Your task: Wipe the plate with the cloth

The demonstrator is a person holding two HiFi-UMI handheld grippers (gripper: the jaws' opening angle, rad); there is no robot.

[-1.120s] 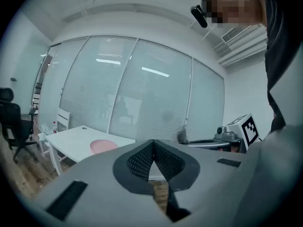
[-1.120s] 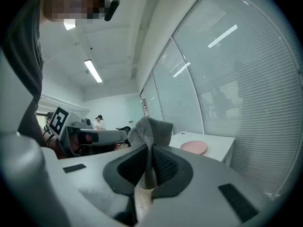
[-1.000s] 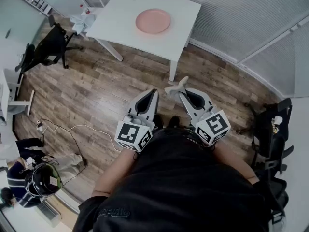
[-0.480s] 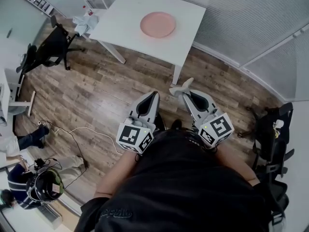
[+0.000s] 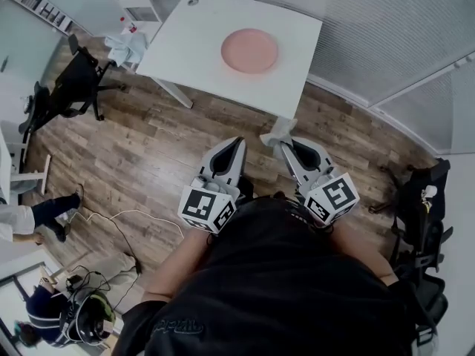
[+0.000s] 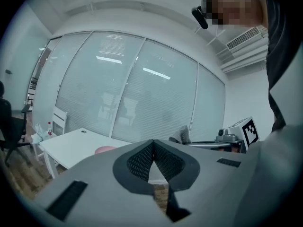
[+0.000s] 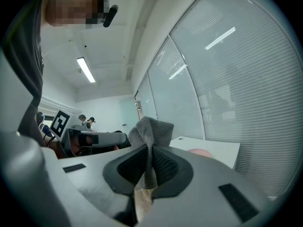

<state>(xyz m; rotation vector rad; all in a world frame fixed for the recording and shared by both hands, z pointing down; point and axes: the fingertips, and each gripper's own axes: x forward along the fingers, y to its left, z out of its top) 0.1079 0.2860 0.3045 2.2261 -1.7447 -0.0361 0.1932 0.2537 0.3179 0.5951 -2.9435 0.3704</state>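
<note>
the person has stepped closer, so the pink plate (image 5: 249, 50) on the white table (image 5: 185, 43) lies less far ahead, with the right gripper (image 5: 285, 144) clamped on the grey cloth (image 5: 277, 130), the left gripper (image 5: 234, 144) closed on nothing, and wiping seemingly a short approach away.

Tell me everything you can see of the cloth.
The cloth is a small grey piece with a knitted, waffle-like weave. The fingers of the right gripper are shut on it; nothing else touches it. A crumpled bunch stands out past their tips, and a narrow strip runs back between them. In the head view it looks pale, held in the air over the wooden floor, just short of the near edge of the white table, apart from the pink plate.
</note>
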